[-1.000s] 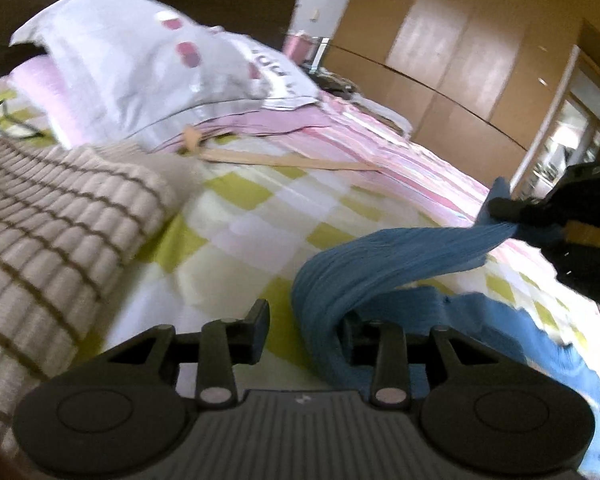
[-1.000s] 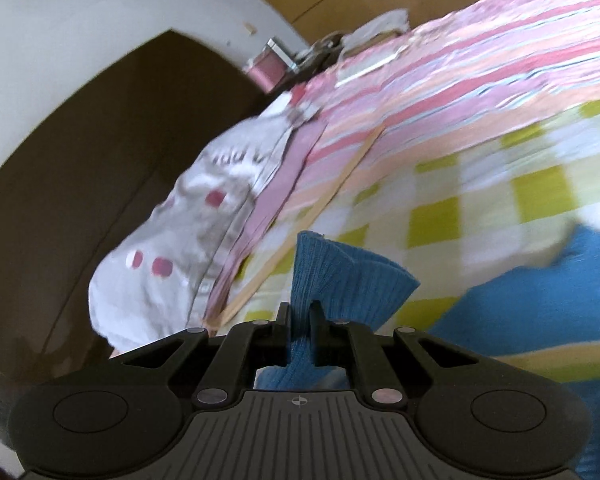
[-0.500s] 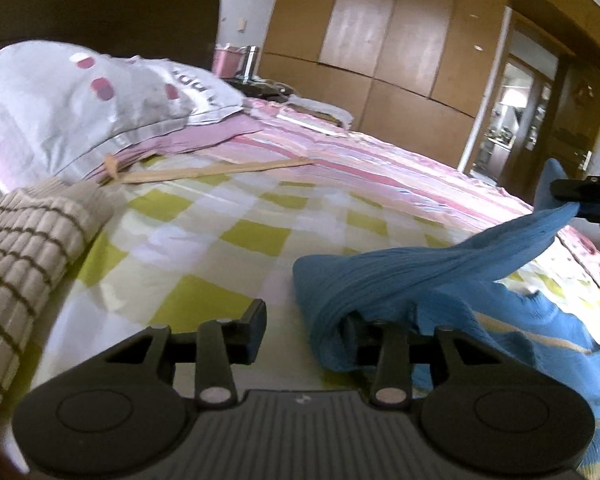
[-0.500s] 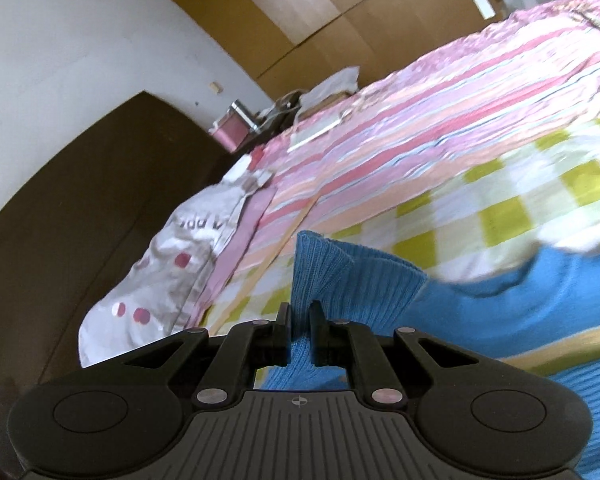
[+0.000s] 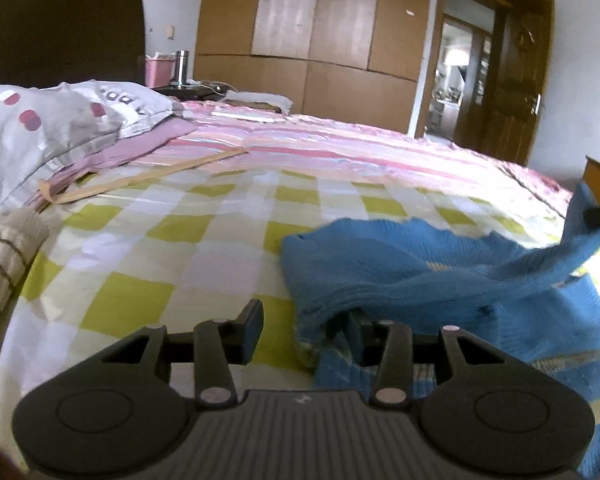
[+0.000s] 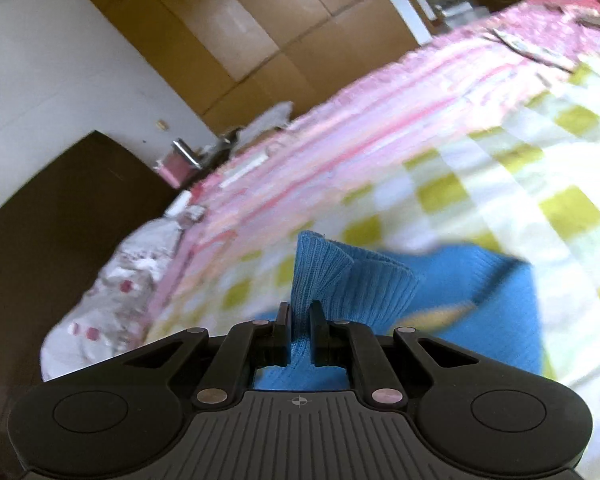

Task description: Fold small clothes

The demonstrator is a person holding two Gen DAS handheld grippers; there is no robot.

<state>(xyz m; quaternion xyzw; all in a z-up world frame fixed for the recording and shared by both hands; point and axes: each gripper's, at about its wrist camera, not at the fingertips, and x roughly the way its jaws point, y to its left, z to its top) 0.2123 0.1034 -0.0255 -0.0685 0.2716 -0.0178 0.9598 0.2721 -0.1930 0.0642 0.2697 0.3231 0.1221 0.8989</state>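
Now the bed (image 5: 228,240) is carrying a blue sweater (image 5: 440,276), which is lying partly flat and partly lifted. The right tongs (image 6: 299,322) are pinching its ribbed cuff (image 6: 340,276) tight. The left tongs (image 5: 300,326) are standing wide, one finger tucked under cloth. I think pulling slowly and laying the sleeve flat is best.

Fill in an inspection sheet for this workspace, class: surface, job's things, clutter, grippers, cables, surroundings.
Surface: bed, checked green-and-white cover, pink stripes beyond.
Job's things: blue knit sweater, partly lifted off the bed.
Clutter: wooden stick; spotted pillow; striped beige knit.
Grippers: left gripper open, sweater draped over one finger; right gripper shut on a ribbed sweater edge.
Cables: nothing seen.
Surroundings: wooden wardrobe, open doorway.
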